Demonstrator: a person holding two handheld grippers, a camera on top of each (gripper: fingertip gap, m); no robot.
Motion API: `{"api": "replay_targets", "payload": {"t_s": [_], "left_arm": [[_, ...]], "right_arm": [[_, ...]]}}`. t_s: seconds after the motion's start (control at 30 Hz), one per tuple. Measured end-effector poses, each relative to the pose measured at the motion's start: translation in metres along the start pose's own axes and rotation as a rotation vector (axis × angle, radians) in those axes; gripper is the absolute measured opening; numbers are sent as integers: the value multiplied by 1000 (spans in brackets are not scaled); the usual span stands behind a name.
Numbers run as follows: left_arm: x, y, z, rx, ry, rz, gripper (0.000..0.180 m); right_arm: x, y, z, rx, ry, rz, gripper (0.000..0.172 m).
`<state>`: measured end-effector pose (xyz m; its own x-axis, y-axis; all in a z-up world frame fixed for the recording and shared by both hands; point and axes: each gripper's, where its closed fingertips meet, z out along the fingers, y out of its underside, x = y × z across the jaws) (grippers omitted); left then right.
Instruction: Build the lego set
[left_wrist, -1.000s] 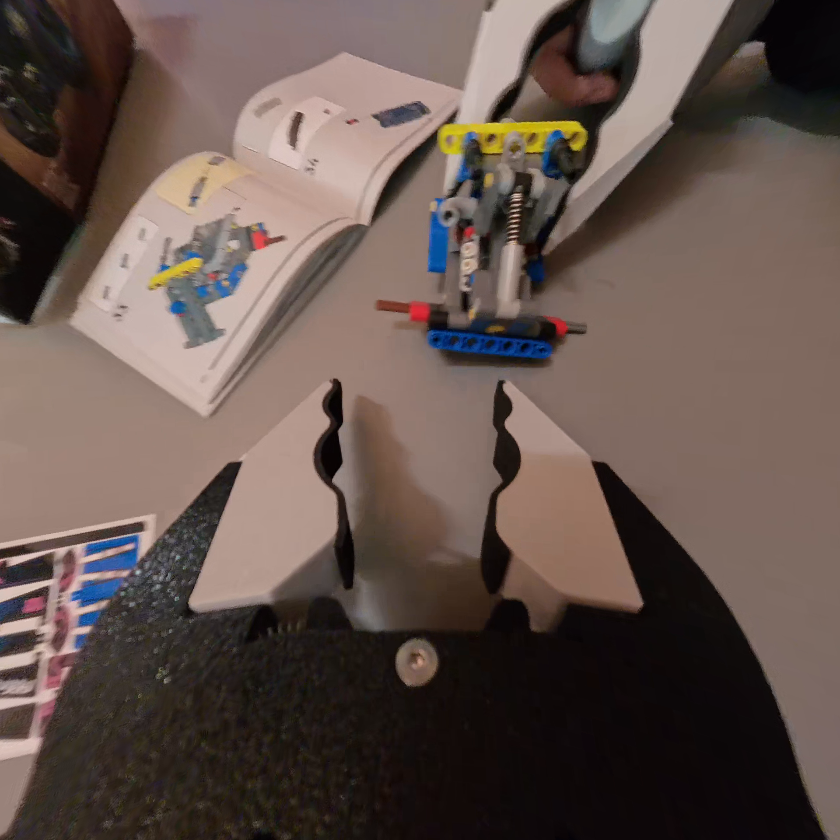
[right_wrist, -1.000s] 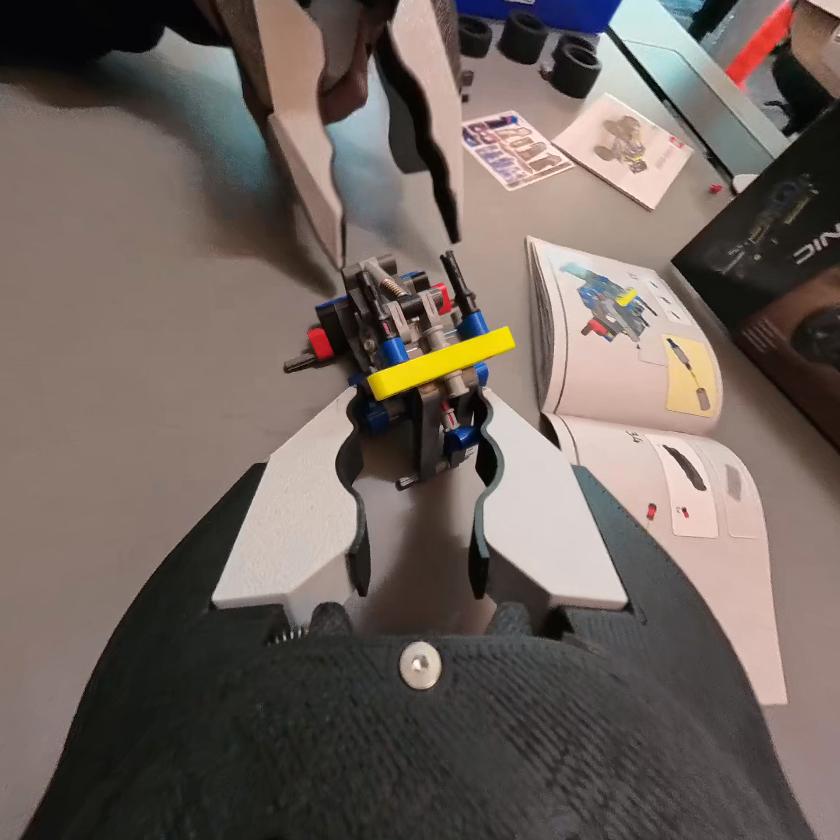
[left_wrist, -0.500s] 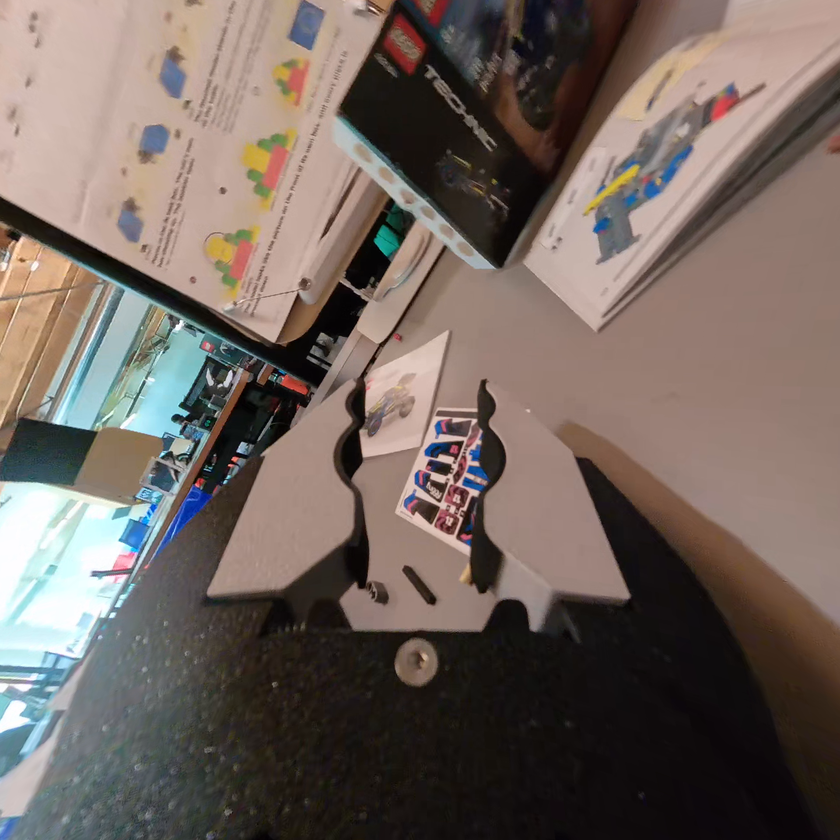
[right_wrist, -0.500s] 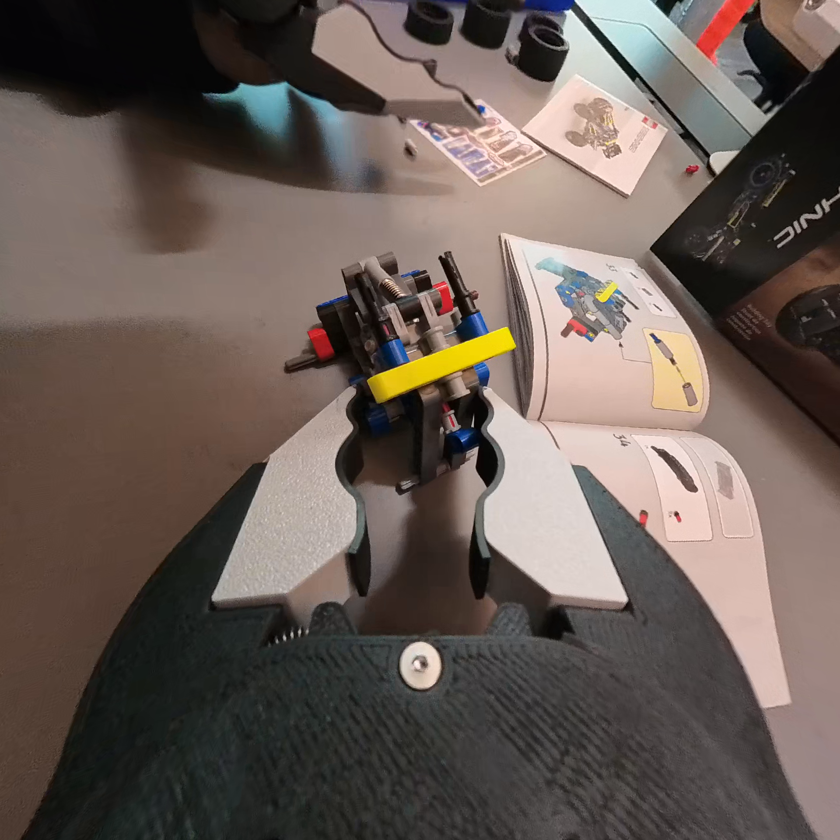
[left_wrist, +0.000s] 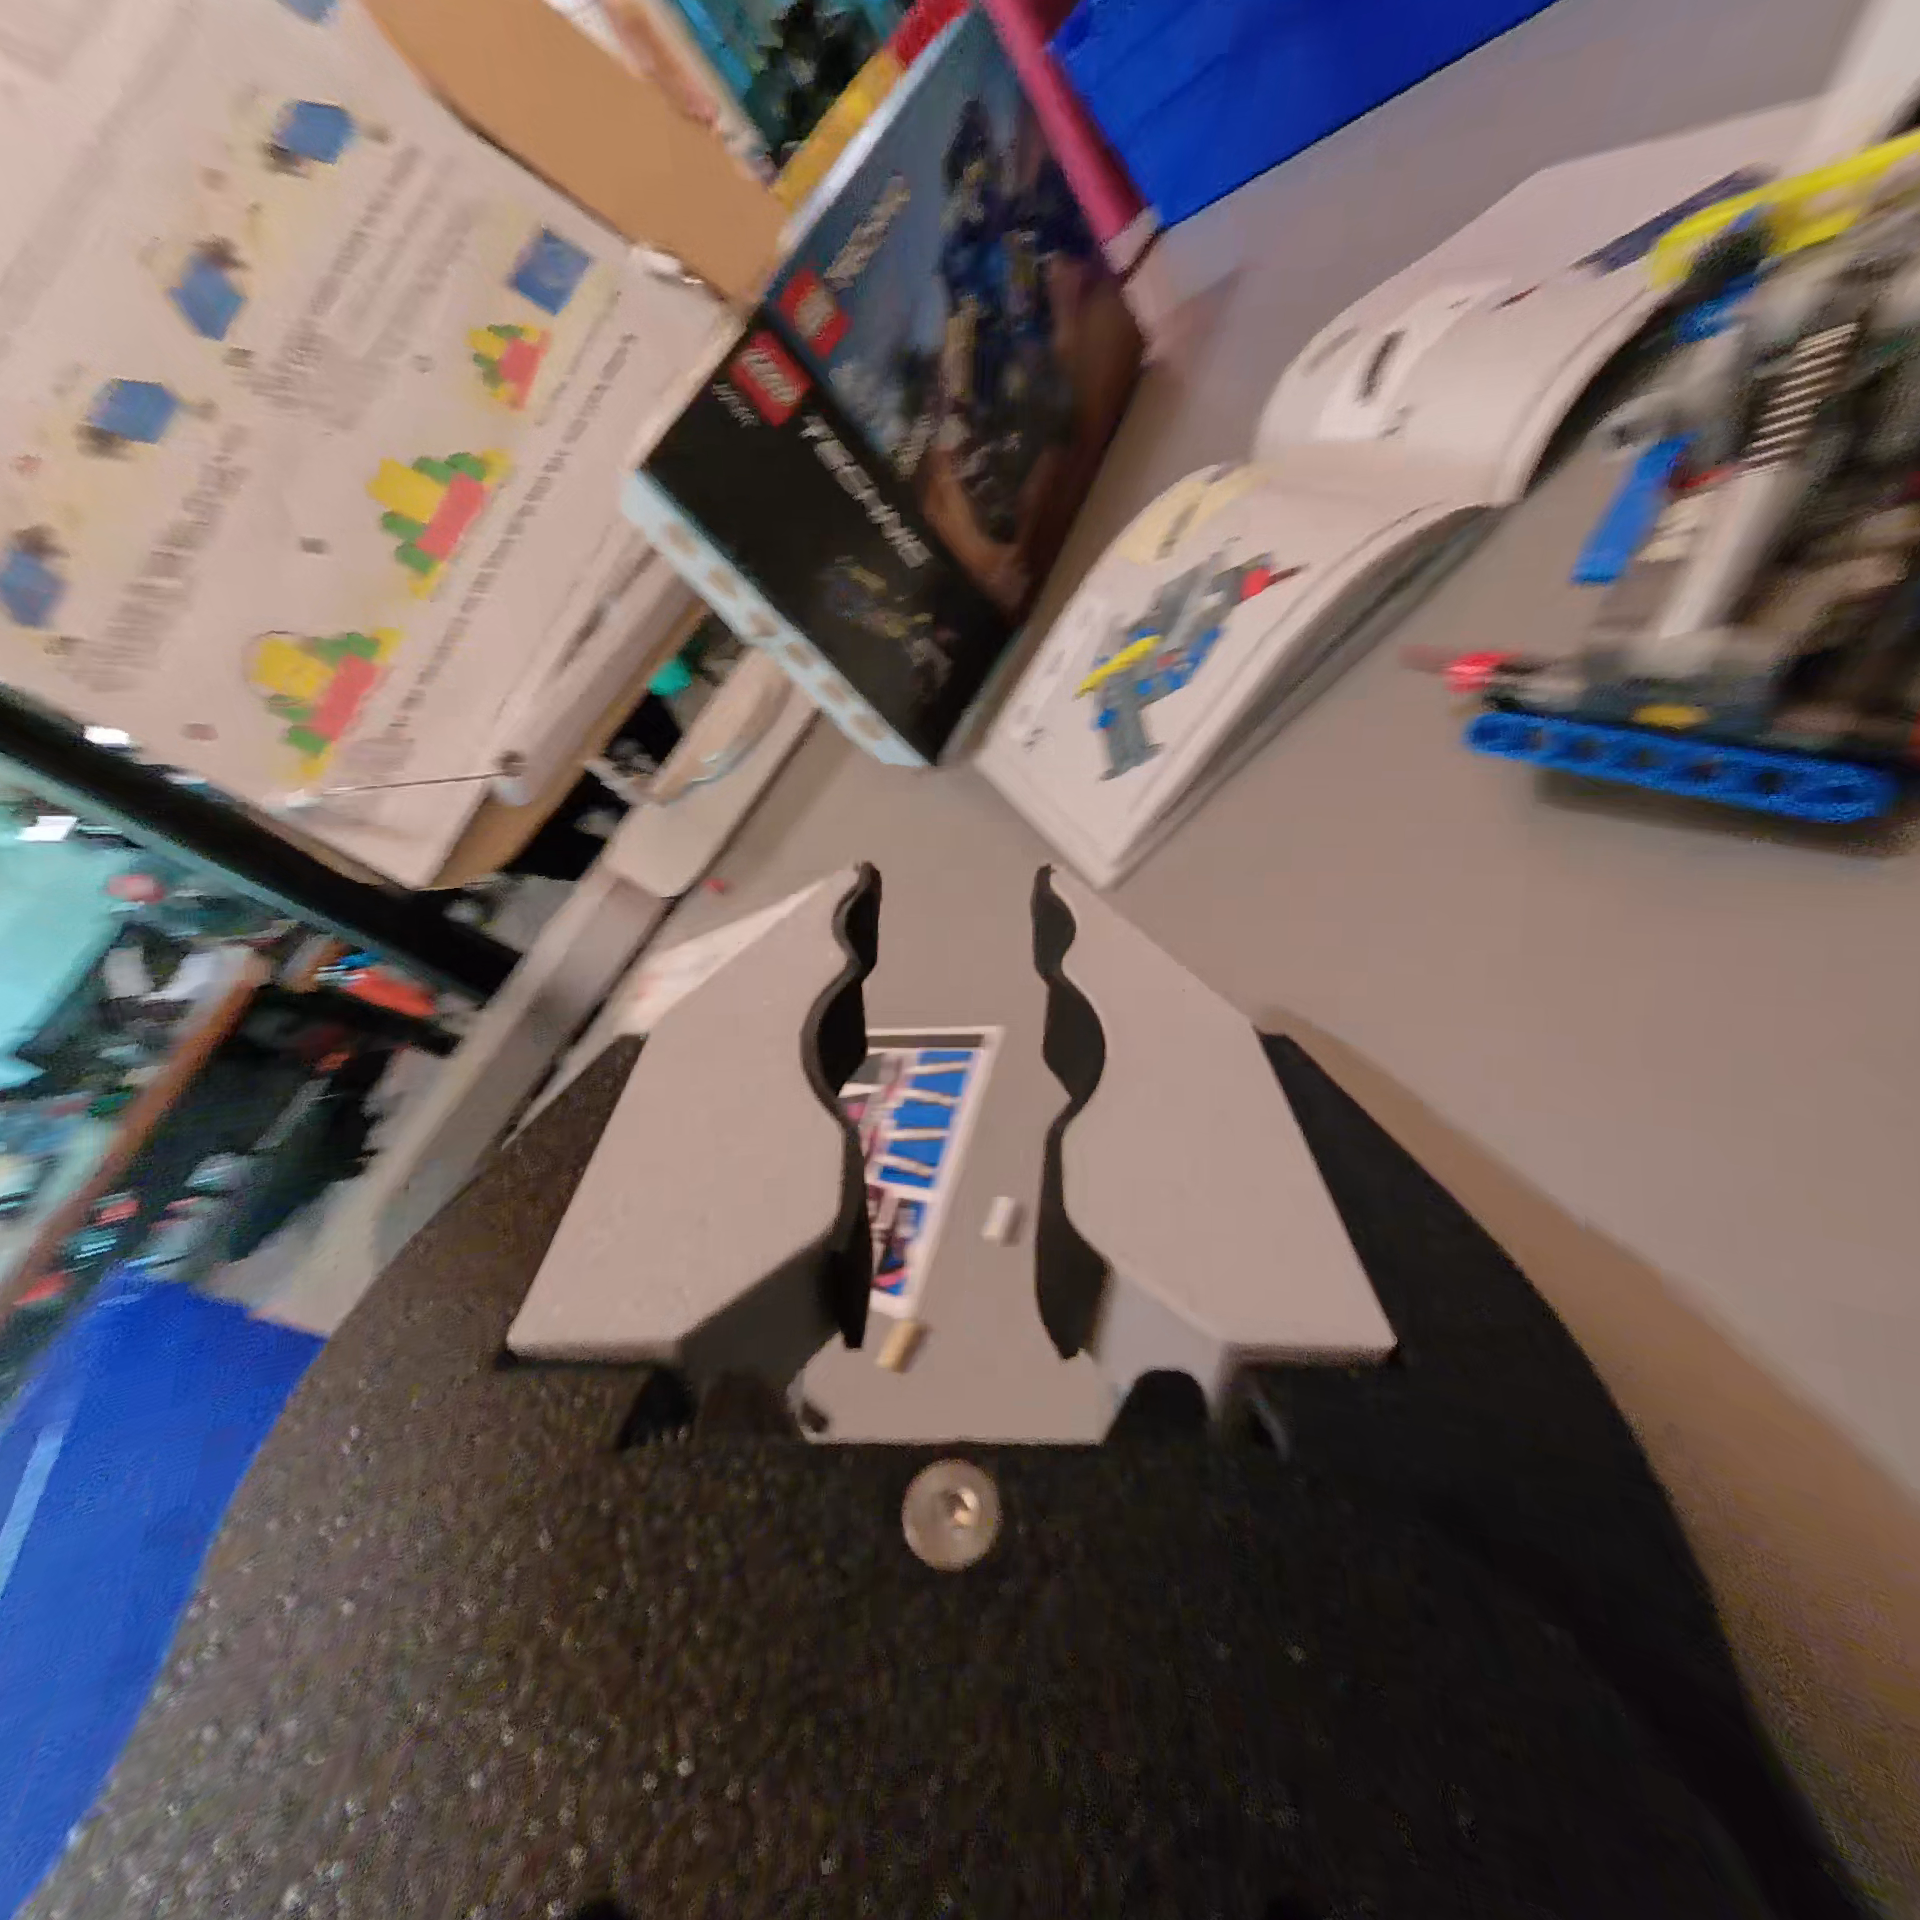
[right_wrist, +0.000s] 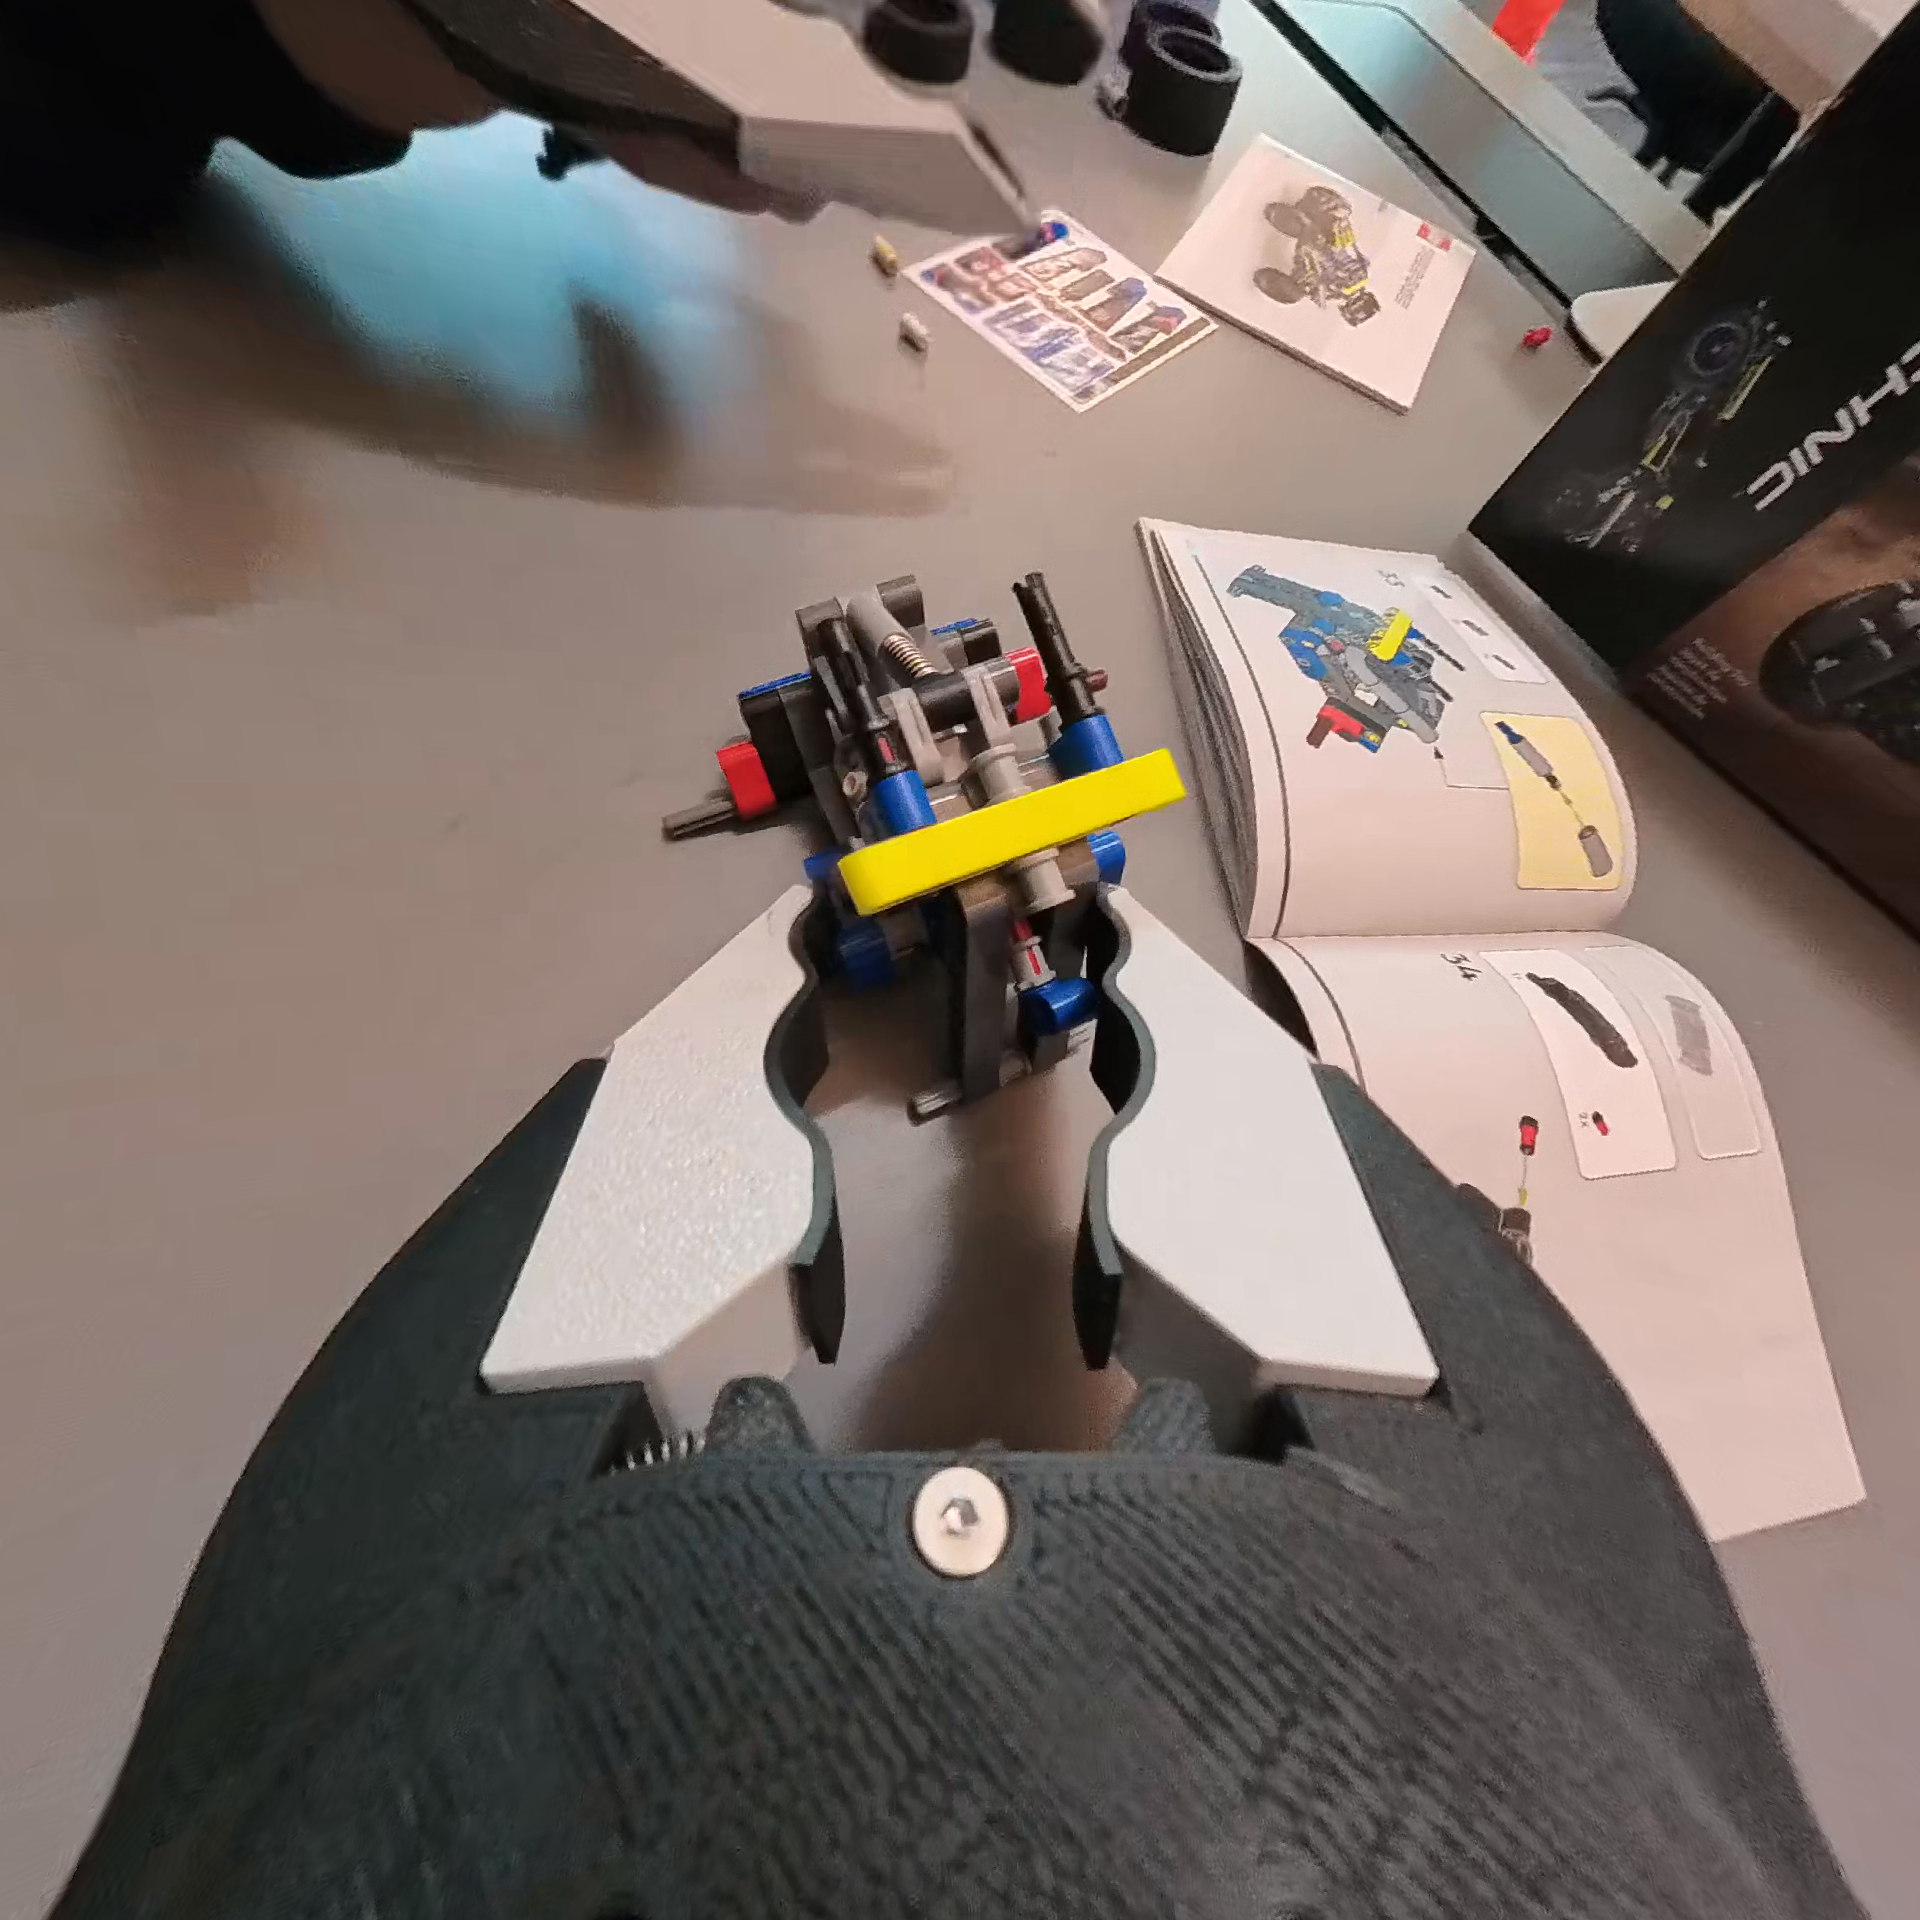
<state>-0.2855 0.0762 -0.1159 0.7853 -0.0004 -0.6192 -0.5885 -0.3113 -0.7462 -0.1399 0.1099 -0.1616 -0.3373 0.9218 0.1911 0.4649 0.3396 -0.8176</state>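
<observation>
While clamped on the near end of the brick model (right_wrist: 966, 821), the right gripper (right_wrist: 961, 935) has both pads pressed to its sides; the model rests on the grey desk (right_wrist: 364, 831), open manual (right_wrist: 1455, 935) just right. Left gripper (left_wrist: 956, 904) is part open, holding nothing, above the sticker sheet (left_wrist: 925, 1122), small pegs (left_wrist: 1003, 1218) beside it.

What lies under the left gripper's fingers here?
Under the left gripper lie the sticker sheet and two small pale pins on the grey table. The left finger covers part of the sheet.
</observation>
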Motion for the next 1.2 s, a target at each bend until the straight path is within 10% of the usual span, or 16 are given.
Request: {"api": "replay_targets", "payload": {"t_s": [0.27, 1.0, 1.2], "left_arm": [[100, -10, -53, -173, 448, -247, 35], [125, -20, -38, -136, 772, -167, 54], [138, -29, -49, -136, 770, -127, 41]], "right_arm": [[-5, 14, -3, -63, -13, -151, 46], [-41, 10, -1, -48, -241, -283, 29], [-19, 13, -5, -86, -122, -192, 67]]}}
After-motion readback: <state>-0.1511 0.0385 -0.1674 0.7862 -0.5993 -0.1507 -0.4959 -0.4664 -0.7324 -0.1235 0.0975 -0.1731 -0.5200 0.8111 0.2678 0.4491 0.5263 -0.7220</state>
